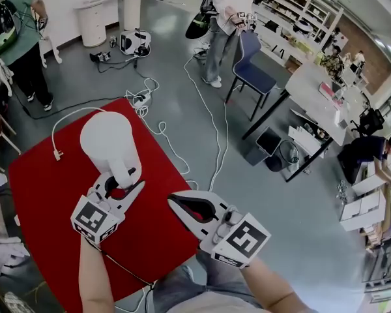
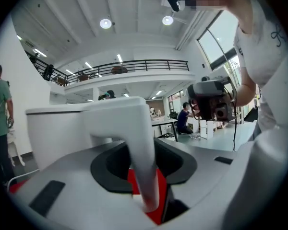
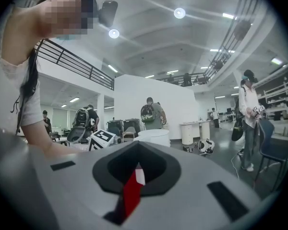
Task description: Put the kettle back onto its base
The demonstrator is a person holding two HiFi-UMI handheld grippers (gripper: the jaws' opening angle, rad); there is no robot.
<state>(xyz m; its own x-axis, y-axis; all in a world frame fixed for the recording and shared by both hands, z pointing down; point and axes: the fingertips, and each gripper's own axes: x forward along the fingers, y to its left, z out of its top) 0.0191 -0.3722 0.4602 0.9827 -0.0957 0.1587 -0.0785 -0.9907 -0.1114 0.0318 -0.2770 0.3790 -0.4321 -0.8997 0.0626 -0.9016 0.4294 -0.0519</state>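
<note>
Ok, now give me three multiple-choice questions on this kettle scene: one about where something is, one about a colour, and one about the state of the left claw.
1. Where does the white plug lie?
A. on the grey floor
B. on the red table, left of the kettle
C. on the blue chair

2. What colour is the kettle?
A. black
B. bare steel
C. white

3. How does the left claw stand?
A. shut on the plug
B. open, with the kettle's handle between its jaws
C. shut, well clear of the kettle

Answers: B, since the head view shows the plug resting on the red surface. C, since the kettle's body and handle are white in both views. B, since the left gripper view shows red table beside the handle, between the jaws.
</note>
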